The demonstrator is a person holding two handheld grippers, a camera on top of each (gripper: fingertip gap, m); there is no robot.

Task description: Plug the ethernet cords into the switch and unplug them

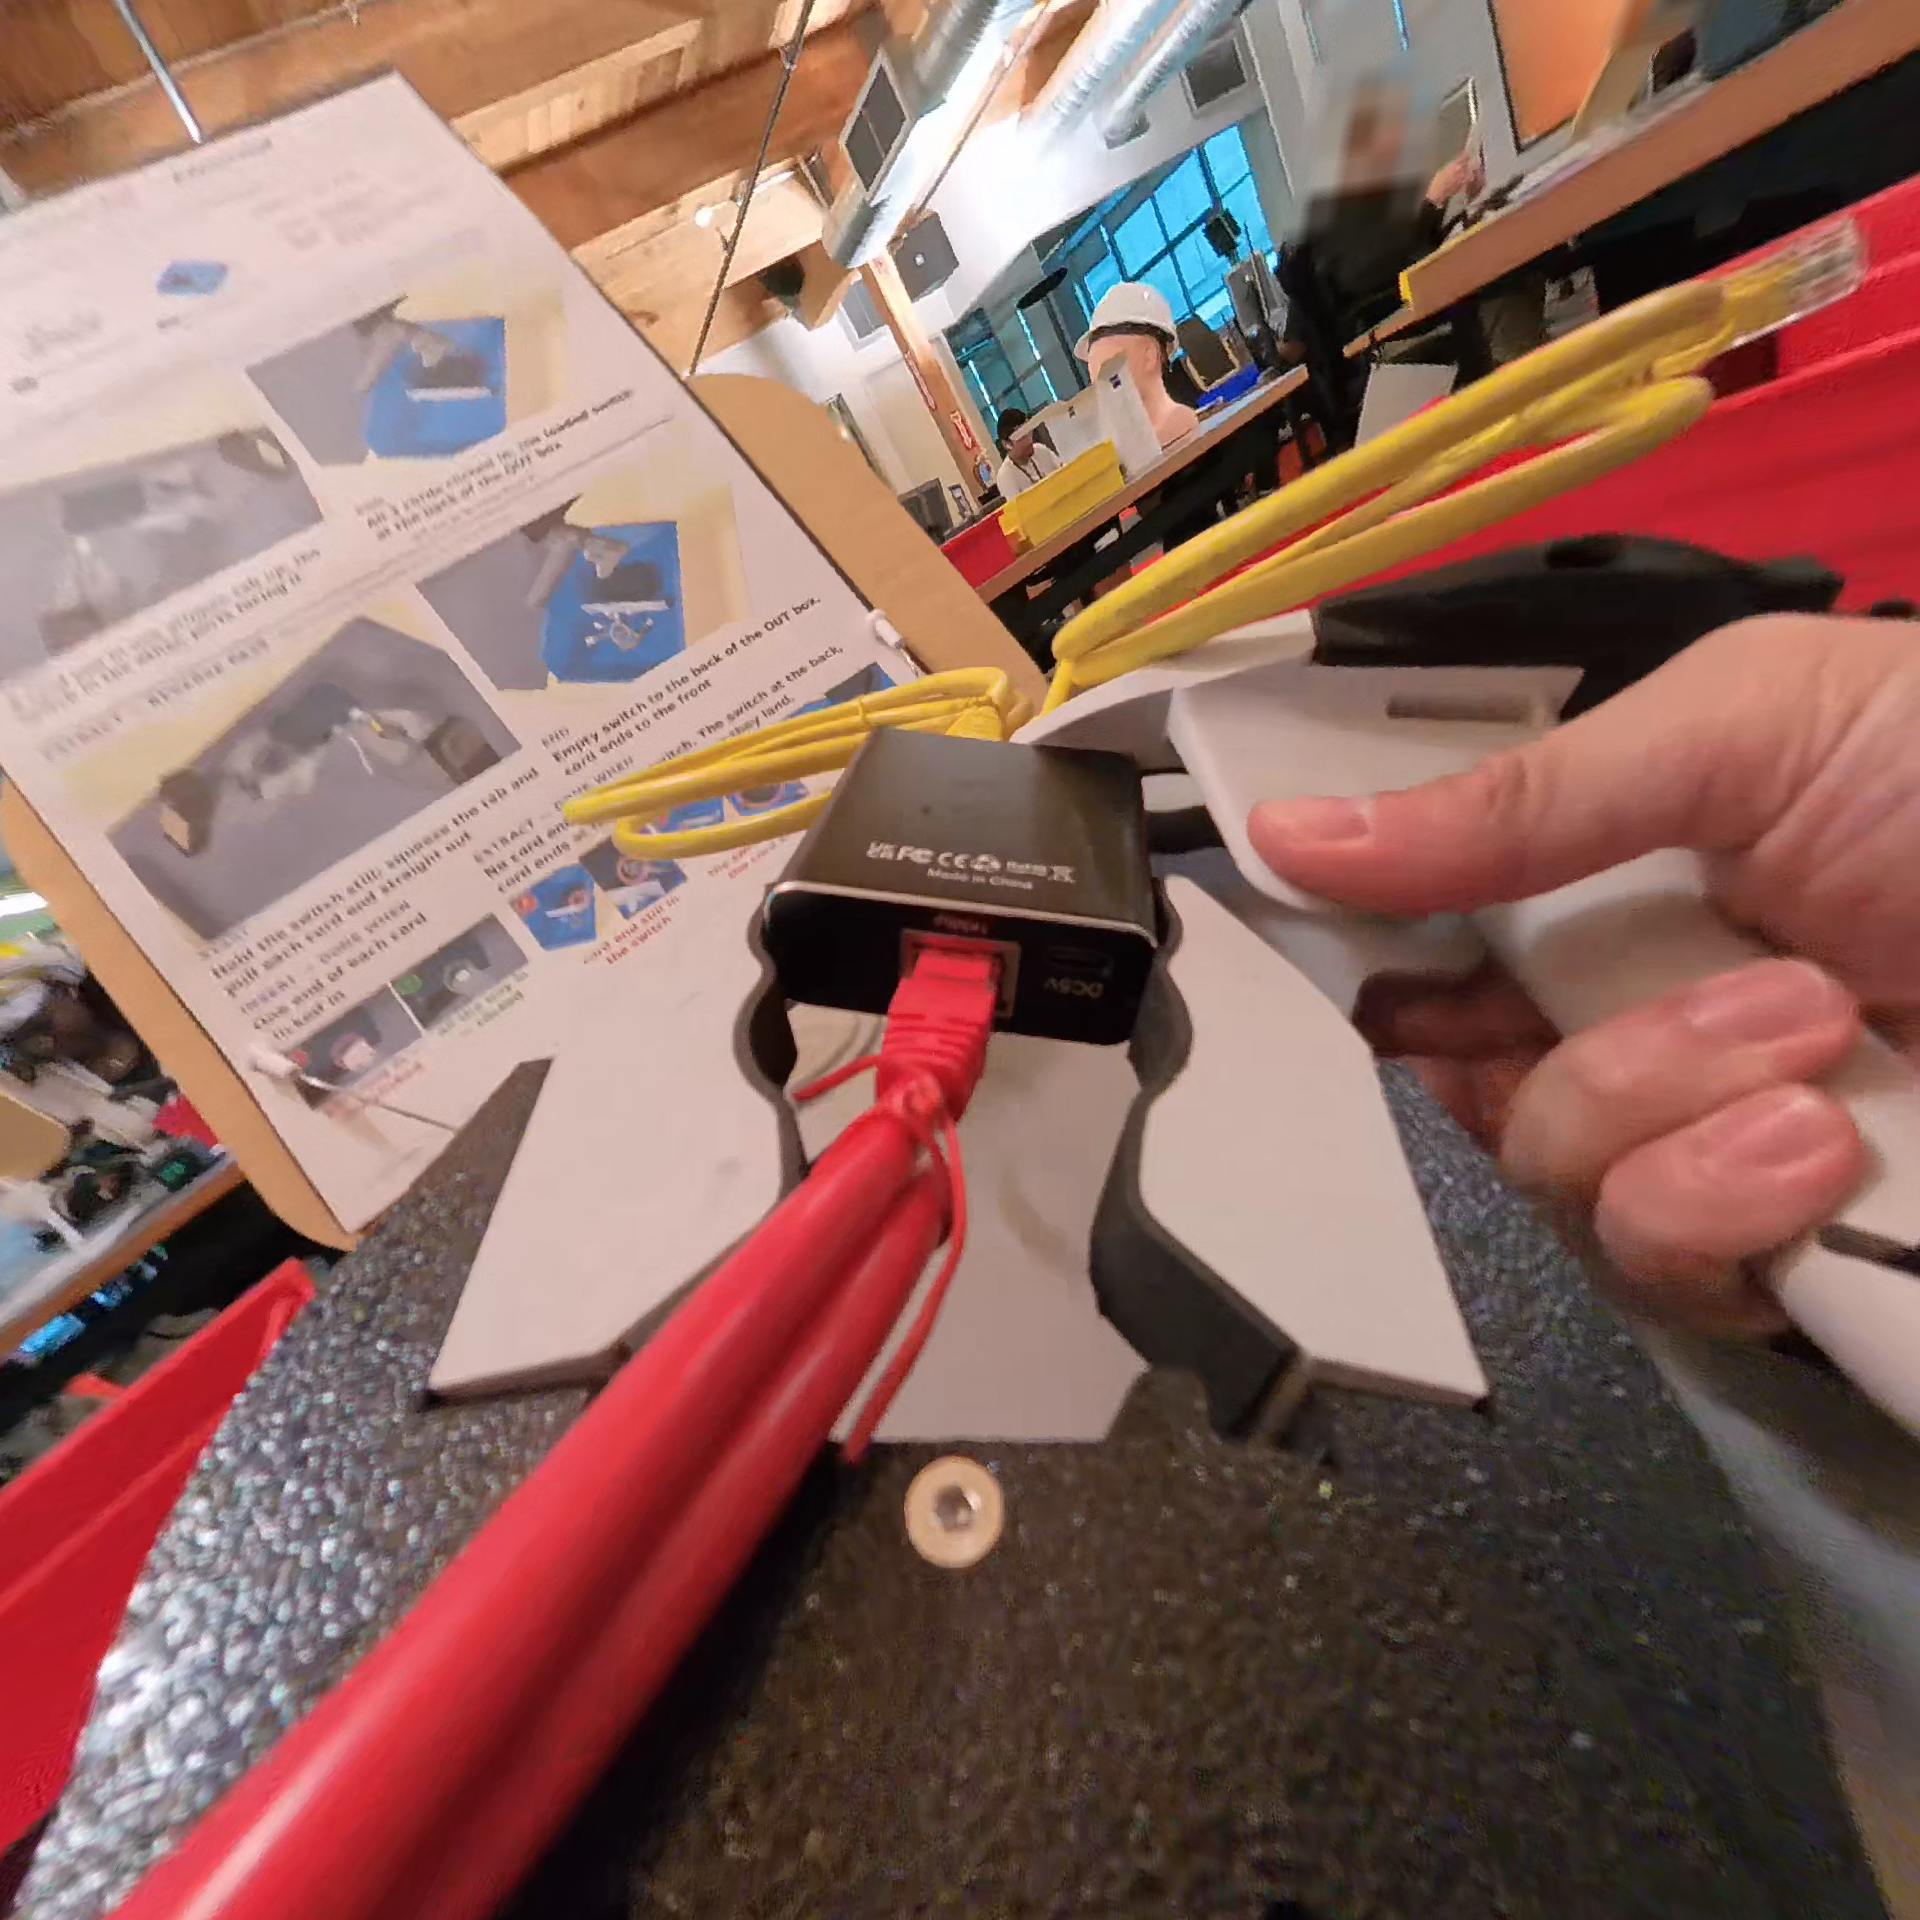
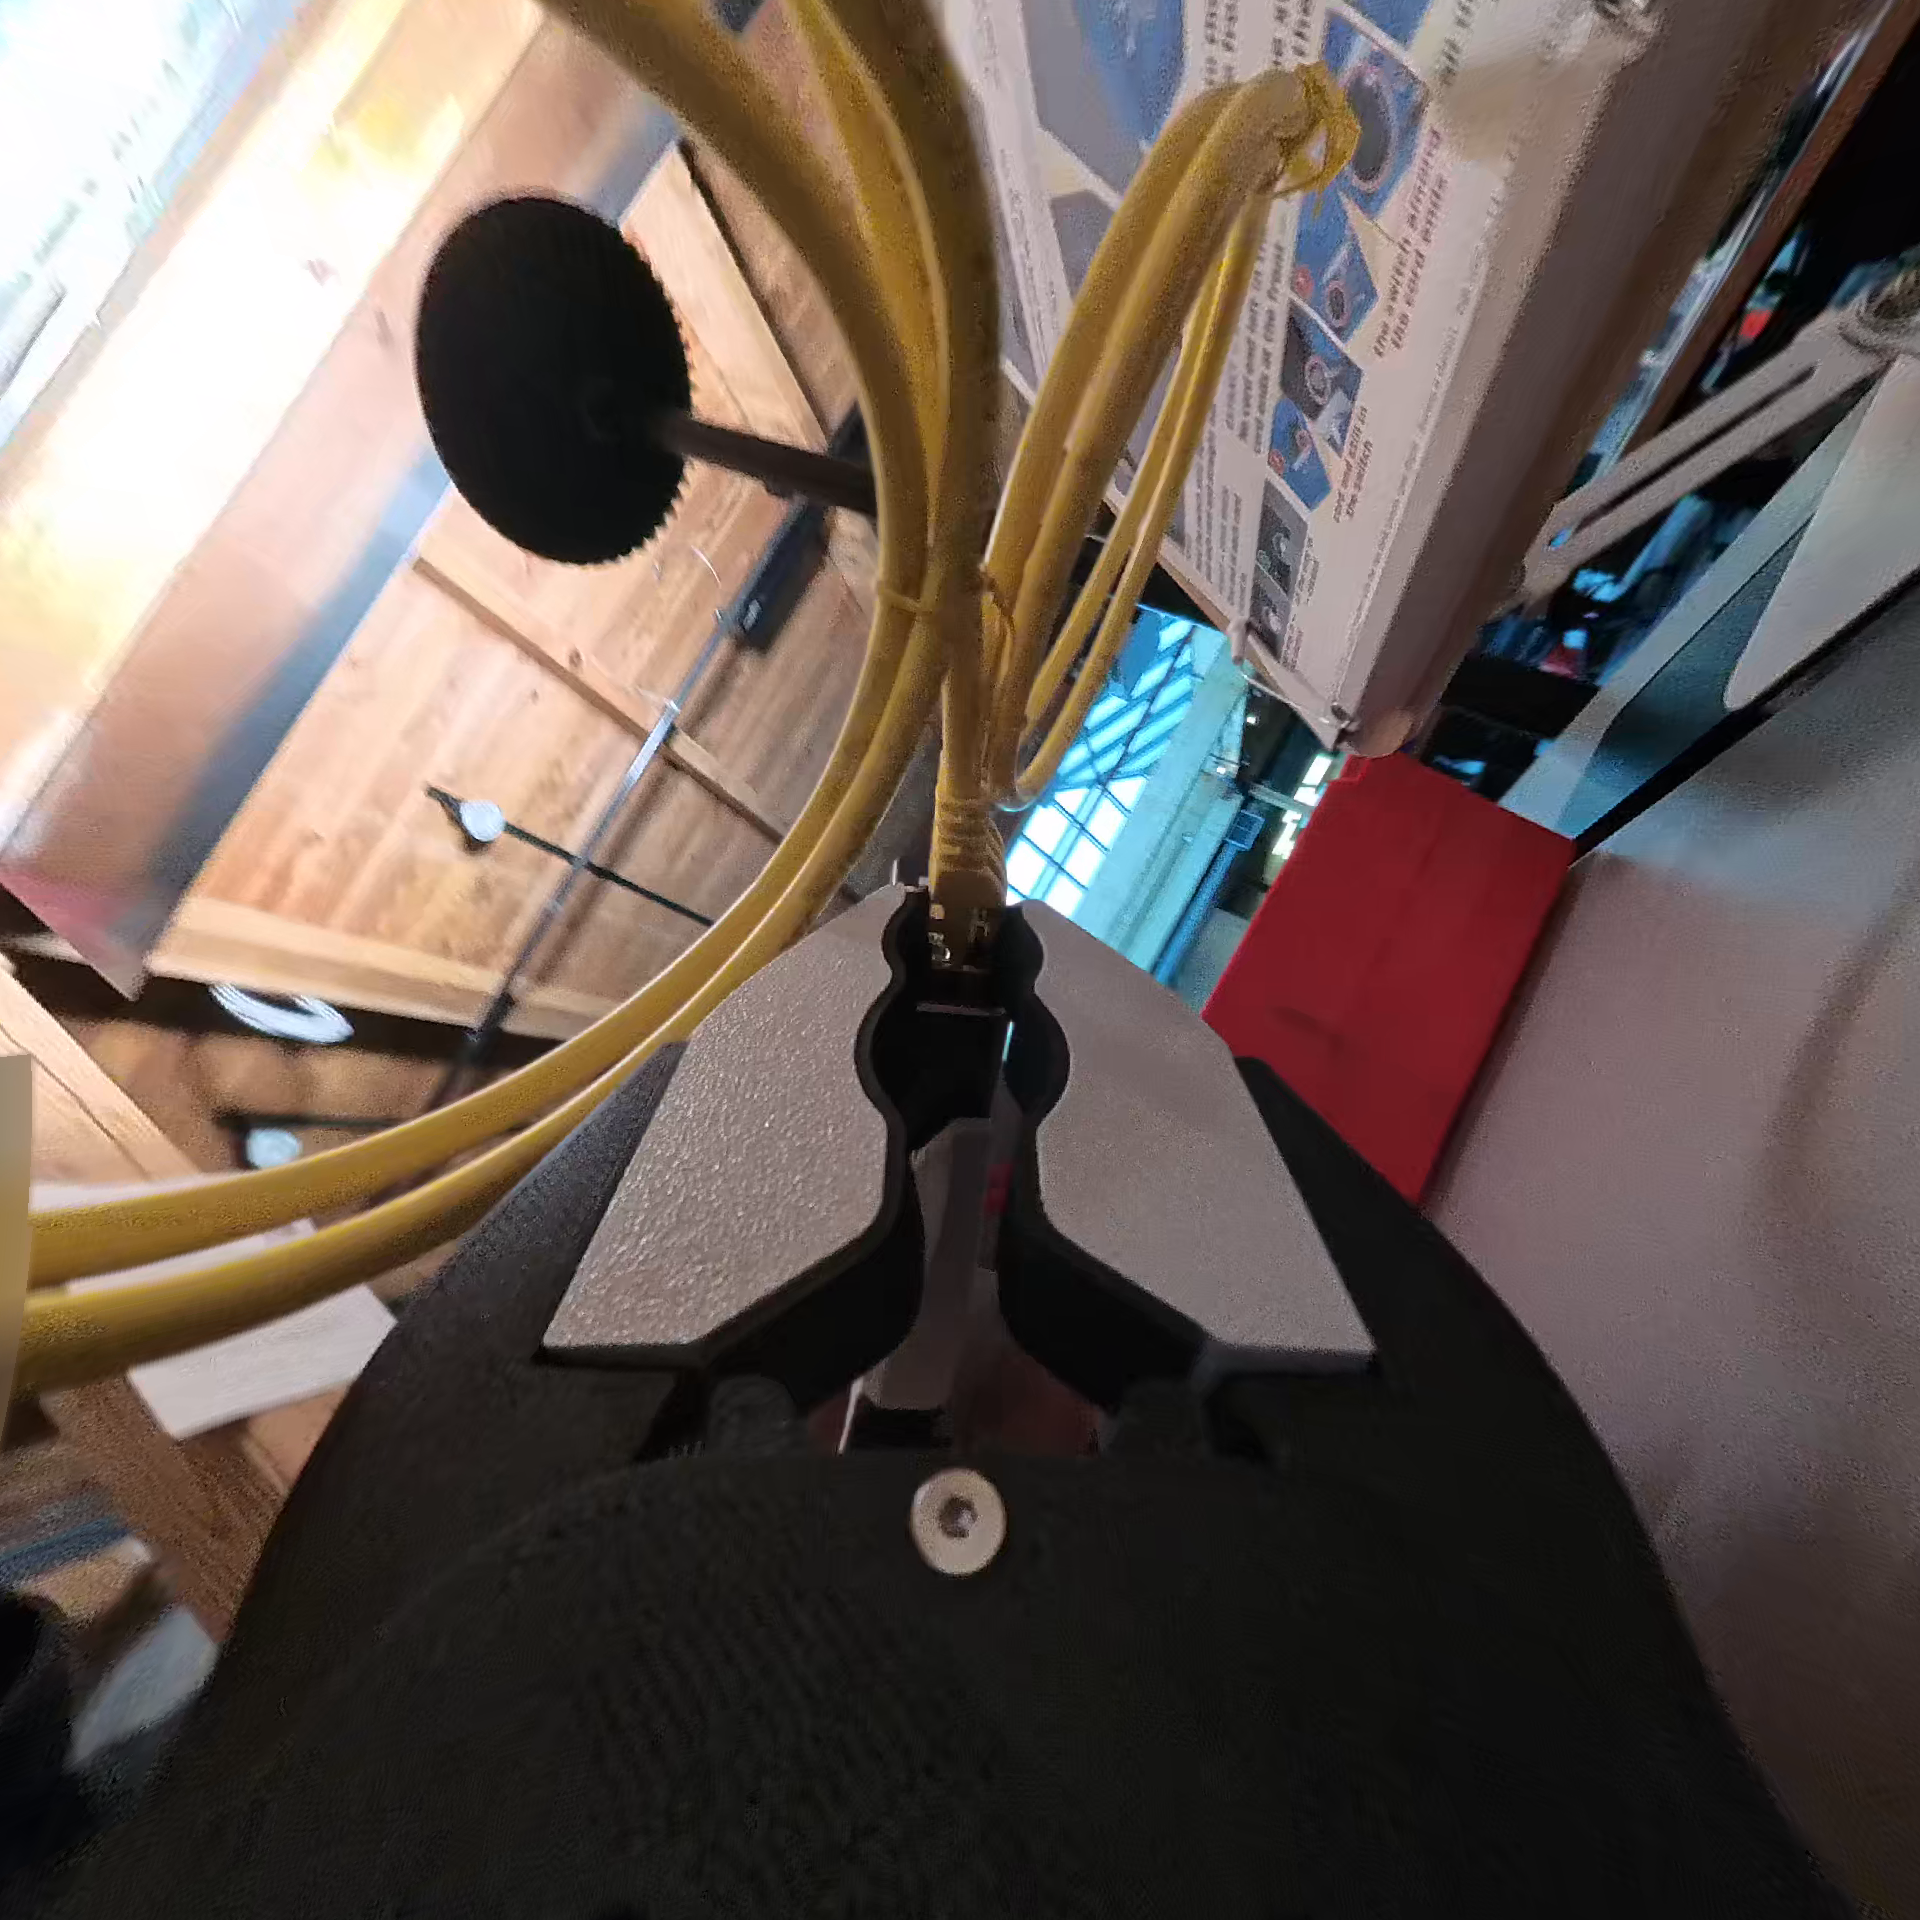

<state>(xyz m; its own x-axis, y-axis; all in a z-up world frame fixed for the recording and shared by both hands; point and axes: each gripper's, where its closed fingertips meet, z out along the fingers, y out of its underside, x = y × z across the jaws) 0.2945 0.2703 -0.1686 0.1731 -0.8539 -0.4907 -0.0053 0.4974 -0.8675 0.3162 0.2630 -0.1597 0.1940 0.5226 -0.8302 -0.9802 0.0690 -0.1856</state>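
In the left wrist view my left gripper [image 1: 961,992] is shut on the black switch [image 1: 977,821], one white finger on each side. A red ethernet cord [image 1: 623,1455] is plugged into the switch's near port by its red plug [image 1: 940,997]. My right gripper [image 1: 1101,707], held by a hand [image 1: 1662,987], sits just behind the switch's far right corner. In the right wrist view the right gripper [image 2: 961,940] is shut on a plug of the yellow ethernet cord [image 2: 914,312]. The cord's free plug [image 1: 1797,265] sticks up at the upper right. The switch's far ports are hidden.
An instruction sheet on a cardboard stand [image 1: 364,623] rises at the left behind the switch. Red bin walls are at the lower left [image 1: 104,1455] and right [image 1: 1766,436]. More yellow cord loops [image 1: 810,748] lie behind the switch. A black round disc on a rod [image 2: 551,379] hangs overhead. Less than 4 cm separates the two grippers' tips.
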